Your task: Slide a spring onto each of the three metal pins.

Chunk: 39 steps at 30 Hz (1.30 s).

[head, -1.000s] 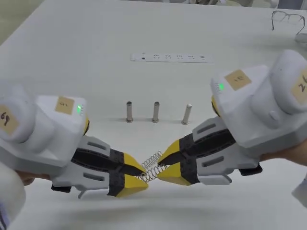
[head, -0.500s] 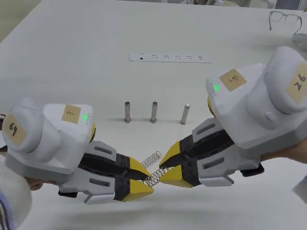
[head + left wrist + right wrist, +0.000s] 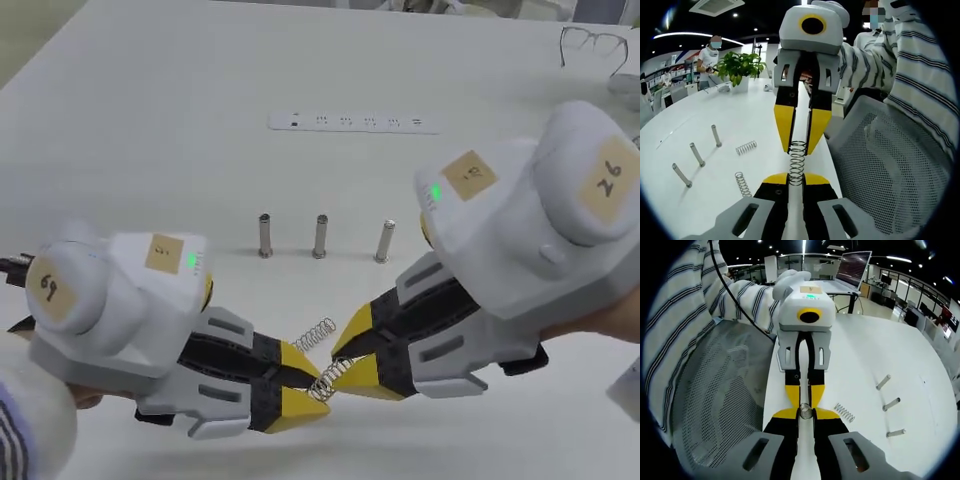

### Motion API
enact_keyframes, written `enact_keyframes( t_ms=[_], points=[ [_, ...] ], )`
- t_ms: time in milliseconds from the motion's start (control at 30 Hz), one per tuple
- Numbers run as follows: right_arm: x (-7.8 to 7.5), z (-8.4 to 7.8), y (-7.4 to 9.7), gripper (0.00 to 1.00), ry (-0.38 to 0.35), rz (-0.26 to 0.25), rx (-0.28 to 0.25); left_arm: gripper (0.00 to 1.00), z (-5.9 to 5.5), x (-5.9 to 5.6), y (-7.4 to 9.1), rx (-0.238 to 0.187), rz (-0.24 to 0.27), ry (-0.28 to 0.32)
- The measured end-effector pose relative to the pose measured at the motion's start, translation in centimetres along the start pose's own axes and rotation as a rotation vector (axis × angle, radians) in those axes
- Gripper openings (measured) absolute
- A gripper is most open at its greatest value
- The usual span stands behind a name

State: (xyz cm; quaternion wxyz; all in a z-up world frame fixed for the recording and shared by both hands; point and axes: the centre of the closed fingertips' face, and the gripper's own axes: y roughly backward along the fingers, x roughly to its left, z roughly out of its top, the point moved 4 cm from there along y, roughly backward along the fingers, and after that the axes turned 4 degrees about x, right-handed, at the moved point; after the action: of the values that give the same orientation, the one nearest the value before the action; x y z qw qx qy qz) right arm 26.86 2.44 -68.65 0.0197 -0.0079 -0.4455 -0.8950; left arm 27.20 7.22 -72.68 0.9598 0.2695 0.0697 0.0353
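Three upright metal pins (image 3: 320, 236) stand in a row on the white table (image 3: 150, 120), all bare. They also show in the left gripper view (image 3: 696, 154) and the right gripper view (image 3: 891, 404). My left gripper (image 3: 300, 393) and right gripper (image 3: 355, 357) meet tip to tip in front of the pins. One spring (image 3: 330, 378) is held between them, one end in each. It runs from my left gripper (image 3: 796, 179) up into the right gripper's yellow fingers (image 3: 783, 127). Its end shows in my right gripper (image 3: 805, 413). Two loose springs (image 3: 746, 147) (image 3: 742, 184) lie on the table nearby.
A white power strip (image 3: 345, 122) lies beyond the pins, and a pair of glasses (image 3: 590, 40) sits at the far right. A mesh chair (image 3: 890, 150) stands at the near table edge. A potted plant (image 3: 740, 65) and a person (image 3: 707, 55) are far off.
My left gripper has moved forward and to the right, closing in on the right gripper. The held spring spans a shorter gap. The right gripper has shifted slightly left.
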Motion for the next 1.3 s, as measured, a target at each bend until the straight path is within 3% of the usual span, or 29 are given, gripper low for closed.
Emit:
enact_keyframes(
  t_ms=[600, 900, 1000, 1100, 1300],
  points=[
    [0.1, -0.2, 0.0, 0.08, 0.053, 0.012, 0.061, 0.01, 0.1, -0.1, -0.3, -0.007, -0.003, -0.023],
    [0.1, -0.2, 0.1, 0.08, 0.06, 0.014, 0.072, 0.01, 0.3, -0.1, -0.4, -0.045, 0.001, -0.018],
    [0.0, -0.1, 0.3, 0.08, 0.067, 0.012, 0.078, 0.01, 1.0, -0.1, -0.3, -0.105, -0.002, 0.006],
    [0.0, 0.0, 0.3, 0.08, 0.07, 0.015, 0.081, 0.01, 0.9, -0.1, -0.3, -0.096, 0.001, -0.001],
    [0.1, 0.0, 0.3, 0.08, 0.075, 0.025, 0.091, 0.01, 1.3, -0.2, -0.2, -0.117, 0.0, -0.001]
  ],
)
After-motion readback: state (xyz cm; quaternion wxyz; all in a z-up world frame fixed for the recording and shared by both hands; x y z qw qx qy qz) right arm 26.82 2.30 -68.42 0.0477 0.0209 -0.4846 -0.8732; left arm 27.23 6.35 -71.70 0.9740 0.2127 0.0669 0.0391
